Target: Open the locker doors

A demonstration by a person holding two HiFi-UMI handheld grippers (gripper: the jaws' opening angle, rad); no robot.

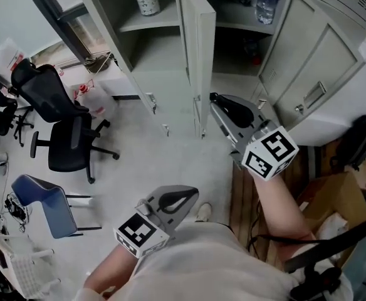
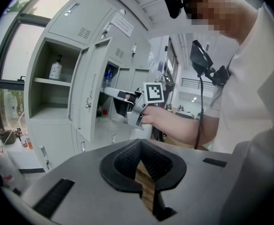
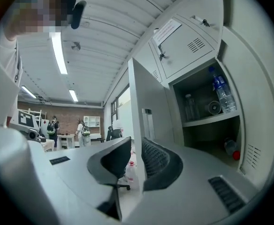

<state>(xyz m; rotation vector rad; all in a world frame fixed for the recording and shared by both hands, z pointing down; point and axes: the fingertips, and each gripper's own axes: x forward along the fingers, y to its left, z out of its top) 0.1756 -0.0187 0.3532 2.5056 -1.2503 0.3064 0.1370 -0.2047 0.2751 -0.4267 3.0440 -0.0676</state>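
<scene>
**Left tongs [image 1: 192, 198] idle, right tongs [image 1: 215, 99] at a locker door's edge**

Close to the person's body, the left tongs are clenched on nothing. In the left gripper view their tips meet with only floor behind them.

Further out, the right tongs point level and stand partly parted. In the right gripper view the free edge of the middle door [image 1: 197, 55] runs down through the gap. It lies close by the right pad [image 3: 158, 161], with floor showing on the other side, so I judge these tongs released, not clamped.

That door is swung out from the locker bank [image 1: 164, 74]. The door to its right [image 1: 308, 61] is open too, its handle [image 1: 314, 95] facing out. Behind them the shelves hold a pump bottle [image 1: 147, 0] on the left and a water bottle [image 1: 266, 2] on the right. The lower doors, with small handles [image 1: 150, 100], and the vented top doors [image 3: 186, 43] look closed.

These doors are probably thin painted sheet steel: light, stiff, free on their hinges and slick to the pads. An open one is best pinched at its free edge, far from the hinge, and led along its arc. A closed one offers no edge, so its small handle is the place to hook or pinch. A hard yank may make it bounce back.
</scene>
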